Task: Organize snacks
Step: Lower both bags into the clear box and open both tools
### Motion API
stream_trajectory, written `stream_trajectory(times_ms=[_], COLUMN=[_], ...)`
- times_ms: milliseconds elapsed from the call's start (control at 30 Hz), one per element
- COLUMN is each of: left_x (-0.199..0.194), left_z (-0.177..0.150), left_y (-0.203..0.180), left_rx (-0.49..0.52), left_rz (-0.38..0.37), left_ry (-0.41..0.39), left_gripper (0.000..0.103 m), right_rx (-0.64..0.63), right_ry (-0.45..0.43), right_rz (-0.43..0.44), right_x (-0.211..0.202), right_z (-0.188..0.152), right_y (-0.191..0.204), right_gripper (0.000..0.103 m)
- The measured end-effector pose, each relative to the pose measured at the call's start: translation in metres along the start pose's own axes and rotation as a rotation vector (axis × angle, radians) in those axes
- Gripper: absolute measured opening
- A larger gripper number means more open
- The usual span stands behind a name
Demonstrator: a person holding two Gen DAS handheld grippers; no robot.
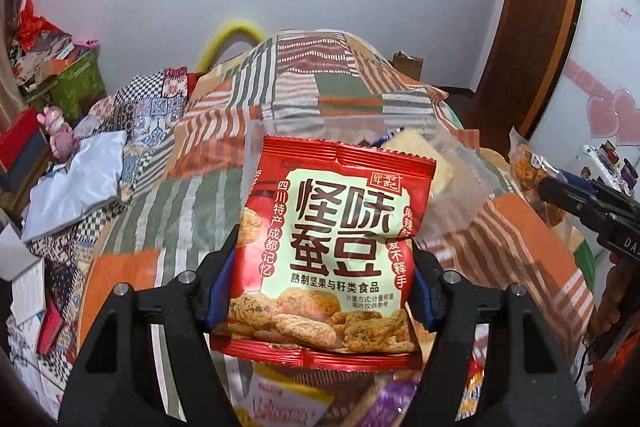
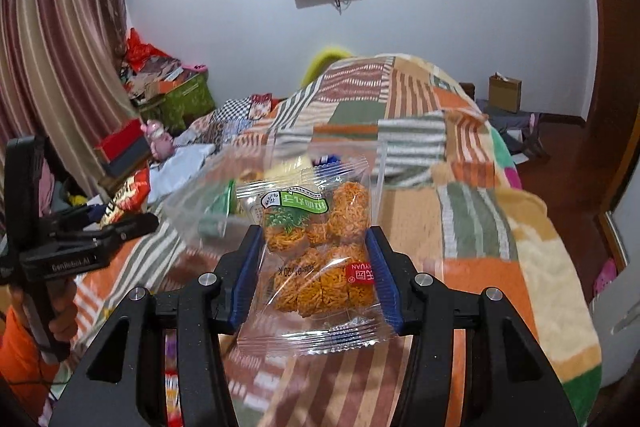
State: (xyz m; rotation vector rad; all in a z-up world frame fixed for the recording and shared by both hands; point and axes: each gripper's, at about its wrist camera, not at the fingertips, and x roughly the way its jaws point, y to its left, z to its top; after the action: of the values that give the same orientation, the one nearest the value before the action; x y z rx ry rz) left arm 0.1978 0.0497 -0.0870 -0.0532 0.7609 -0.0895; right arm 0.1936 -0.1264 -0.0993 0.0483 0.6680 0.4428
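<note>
Left wrist view: left gripper clamps a red packet; in the right wrist view the right gripper clamps a clear packet.

Blue pads press the red packet's two side edges, and it stands upright between them, lifted over the striped bedspread. Just behind it lies a clear bag with a pale snack inside, resting on the bed. At the right edge of that view the right gripper shows with its packet. In the right wrist view the clear packet, filled with orange noodle balls, is pinched by its sides between blue pads, upside down, held up in front of the clear bag. More wrapped snacks lie under the left gripper.
</note>
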Motion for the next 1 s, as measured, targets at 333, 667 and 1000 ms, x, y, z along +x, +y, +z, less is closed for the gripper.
stream_trajectory(times_ms=[333, 667, 1000], left_x=[0.048, 0.106, 0.142], left_z=[0.041, 0.061, 0.070], left_y=[0.001, -0.004, -0.012], left_rx=[-0.019, -0.015, 0.007], left_rz=[-0.004, 0.007, 0.040], left_ry=[0.041, 0.117, 0.171], left_gripper=[0.070, 0.070, 0.070], right_rx=[-0.016, 0.090, 0.064], right_ry=[-0.022, 0.068, 0.116], right_rz=[-0.030, 0.015, -0.019], right_x=[0.039, 0.086, 0.106], right_z=[0.041, 0.054, 0.048], right_y=[0.002, -0.018, -0.016], right_gripper=[0.048, 0.048, 0.048])
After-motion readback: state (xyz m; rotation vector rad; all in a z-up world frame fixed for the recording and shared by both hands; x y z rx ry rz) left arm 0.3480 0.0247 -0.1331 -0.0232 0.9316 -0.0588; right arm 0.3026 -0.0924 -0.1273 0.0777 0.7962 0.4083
